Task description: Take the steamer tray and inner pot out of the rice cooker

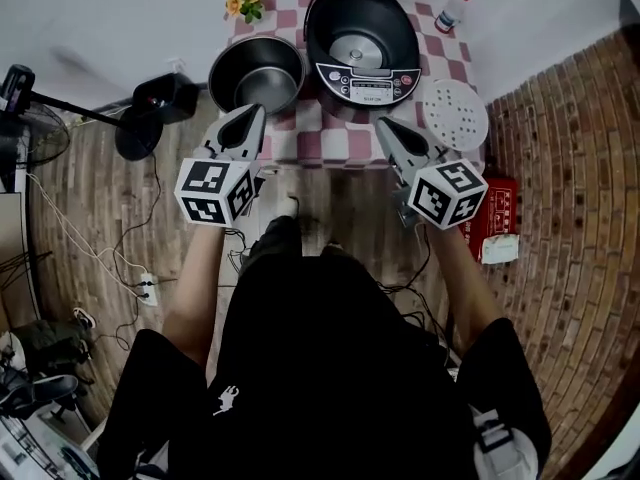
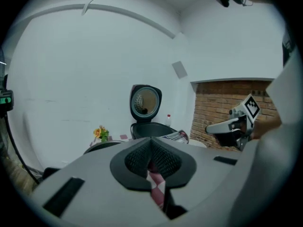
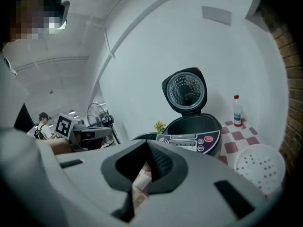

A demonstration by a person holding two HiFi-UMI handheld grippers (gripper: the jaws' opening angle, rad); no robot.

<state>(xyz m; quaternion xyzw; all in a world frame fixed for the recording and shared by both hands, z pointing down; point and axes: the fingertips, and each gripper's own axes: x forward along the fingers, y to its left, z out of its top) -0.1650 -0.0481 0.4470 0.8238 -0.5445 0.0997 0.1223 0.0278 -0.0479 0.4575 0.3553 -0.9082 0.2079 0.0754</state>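
Both sets of jaws are clenched on nothing: the left hand-held gripper (image 1: 256,113) and right hand-held gripper (image 1: 384,124) hover in front of the open rice cooker (image 1: 362,43). On the bench (image 1: 345,146), the inner pot (image 1: 256,73) sits left of the cooker and the steamer tray (image 1: 455,113) right of it. The cooker's well seems empty.

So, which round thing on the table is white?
The perforated steamer tray; the inner pot is bare metal and the rice cooker is black.
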